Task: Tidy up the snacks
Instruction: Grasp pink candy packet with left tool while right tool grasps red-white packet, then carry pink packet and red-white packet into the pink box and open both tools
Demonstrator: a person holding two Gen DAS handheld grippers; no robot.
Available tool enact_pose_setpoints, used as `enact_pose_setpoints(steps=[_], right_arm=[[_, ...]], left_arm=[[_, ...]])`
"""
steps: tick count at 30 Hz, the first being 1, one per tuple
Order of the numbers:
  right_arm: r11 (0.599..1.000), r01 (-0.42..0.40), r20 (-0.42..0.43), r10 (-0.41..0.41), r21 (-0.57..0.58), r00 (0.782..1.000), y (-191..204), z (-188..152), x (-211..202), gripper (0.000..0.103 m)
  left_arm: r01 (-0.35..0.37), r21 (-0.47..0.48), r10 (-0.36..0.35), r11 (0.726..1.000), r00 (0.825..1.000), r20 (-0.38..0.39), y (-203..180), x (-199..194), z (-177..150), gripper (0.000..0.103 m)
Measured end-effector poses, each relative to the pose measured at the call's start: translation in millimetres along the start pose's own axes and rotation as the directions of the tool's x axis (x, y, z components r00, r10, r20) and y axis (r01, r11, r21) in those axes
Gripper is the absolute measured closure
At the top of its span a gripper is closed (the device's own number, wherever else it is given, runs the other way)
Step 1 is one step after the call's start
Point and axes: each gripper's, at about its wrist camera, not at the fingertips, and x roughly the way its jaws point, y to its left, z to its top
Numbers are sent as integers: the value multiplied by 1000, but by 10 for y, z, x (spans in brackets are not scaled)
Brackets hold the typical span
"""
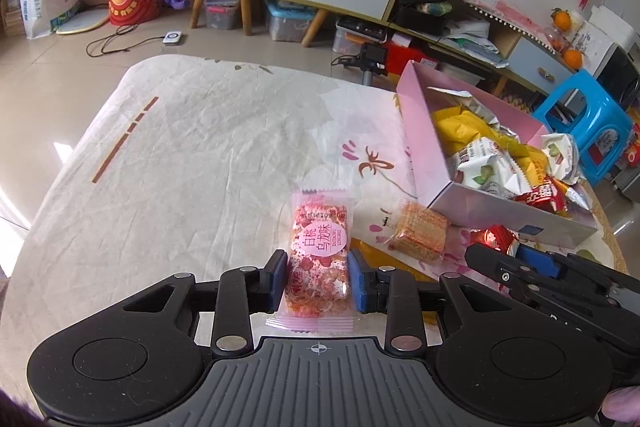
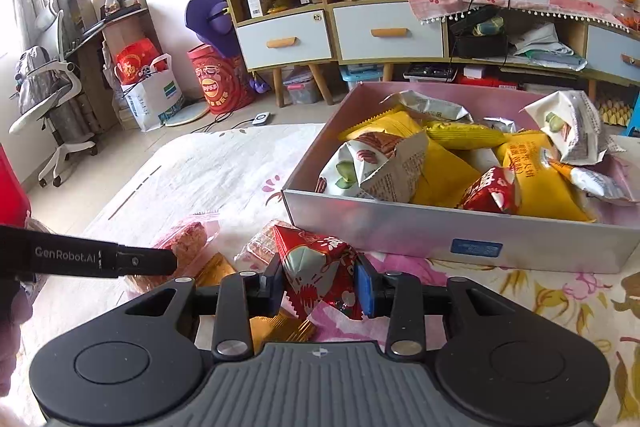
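One surface, draped in a pale cloth printed with flowers, carries everything. On its right side stands one open box, pink inside and silver outside, with a small blue label on the near wall whose print is too small to read. The box is heaped with snacks: several yellow packets, at least three white nut packets printed with pictures of nuts, and one red packet with white characters. The exact count in the heap cannot be told.

Outside the box, near its front wall, four loose snacks show. One pink wrapped bar bears a round pink label with Chinese characters and a line of small Latin letters beneath. One clear-wrapped wafer block lies between that bar and the box. One red triangular packet carries white characters. One gold packet lies partly under the right gripper.

There are two grippers. The left gripper pinches the pink wrapped bar, its blue pads pressed on both long edges. The right gripper pinches the red triangular packet between its pads. A finger of the left gripper reads "GenRobot.AI" in the right wrist view.
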Motion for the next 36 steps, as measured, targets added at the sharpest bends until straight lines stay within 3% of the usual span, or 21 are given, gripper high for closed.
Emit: enact_pose_setpoints(steps=[10,11,13,21,24,25,27,29,36], right_arm=[[1000,-6,25,6,-8,1000,-4,168,-206,77],[1000,-7,29,7,-10,1000,-18,189,-237,77],[1000,-10,39,10,-8,999,-41,236,-300,77],[1000,15,59,-15,2,998,-190,350,-472,77],[1000,30,49,-30,0,998,-262,306,-506,77],[999,34,45,-34,3,998,-283,286,-513,77],[999,37,39,-38,15,999,-330,246,-506,77],[999,37,36,-38,28,999,-366,210,-509,77],[999,40,14,-40,20,999,-389,147,-470,77]], left_arm=[[8,27,-9,1000,1000,18,-129,-170,48,74],[11,28,-11,1000,1000,22,-140,-189,55,75],[22,32,-23,999,999,24,-156,-221,66,93],[20,41,-20,999,1000,18,-164,-193,55,93],[-1,33,0,999,1000,4,-114,-138,41,83],[-3,25,3,1000,1000,-7,-98,-115,33,75],[1,9,0,1000,1000,-23,-80,-62,15,55],[2,6,-2,1000,999,-38,-97,-20,-18,29],[-101,72,109,992,987,-121,-204,138,-149,30]])
